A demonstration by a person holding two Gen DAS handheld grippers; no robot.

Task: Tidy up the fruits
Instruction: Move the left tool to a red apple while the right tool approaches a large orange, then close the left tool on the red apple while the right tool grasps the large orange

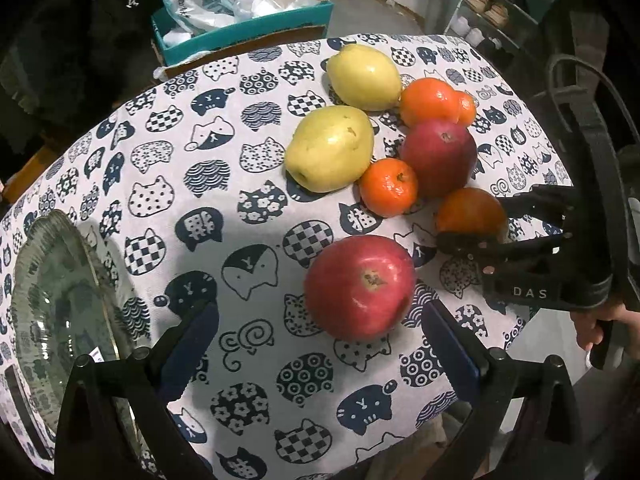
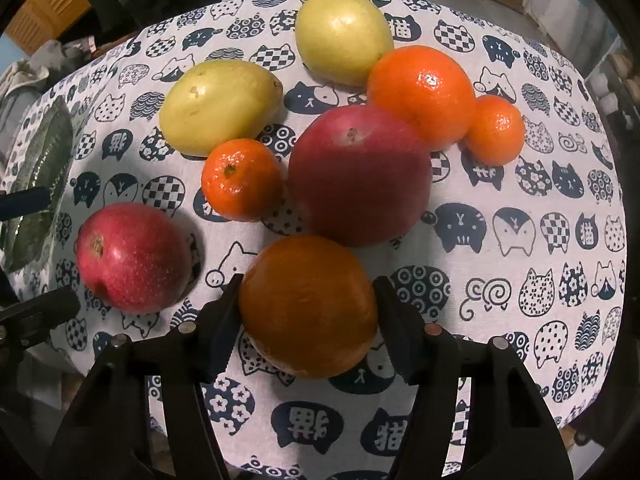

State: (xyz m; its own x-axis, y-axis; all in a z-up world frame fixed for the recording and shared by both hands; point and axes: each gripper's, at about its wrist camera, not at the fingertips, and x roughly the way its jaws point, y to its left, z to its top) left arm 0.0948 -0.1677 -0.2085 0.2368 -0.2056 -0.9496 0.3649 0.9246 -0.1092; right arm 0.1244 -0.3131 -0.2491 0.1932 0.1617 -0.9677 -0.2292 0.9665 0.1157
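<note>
Fruit lies on a cat-print tablecloth [image 1: 224, 184]. My right gripper [image 2: 308, 312] is shut on a dark orange fruit [image 2: 308, 304], its pads touching both sides; it also shows in the left wrist view [image 1: 470, 216]. My left gripper [image 1: 320, 332] is open, with a red apple [image 1: 360, 286] just ahead between its fingers, untouched. Farther back lie a second, darker red apple [image 2: 360, 176], two yellow pears [image 2: 220, 106] [image 2: 342, 36], a large orange [image 2: 422, 94] and two small mandarins [image 2: 242, 178] [image 2: 496, 130].
A glass plate [image 1: 60, 304] sits at the table's left edge. A teal box [image 1: 244, 30] with plastic bags stands behind the table. Shelves [image 1: 496, 4] stand at the back right. The table's near edge runs under both grippers.
</note>
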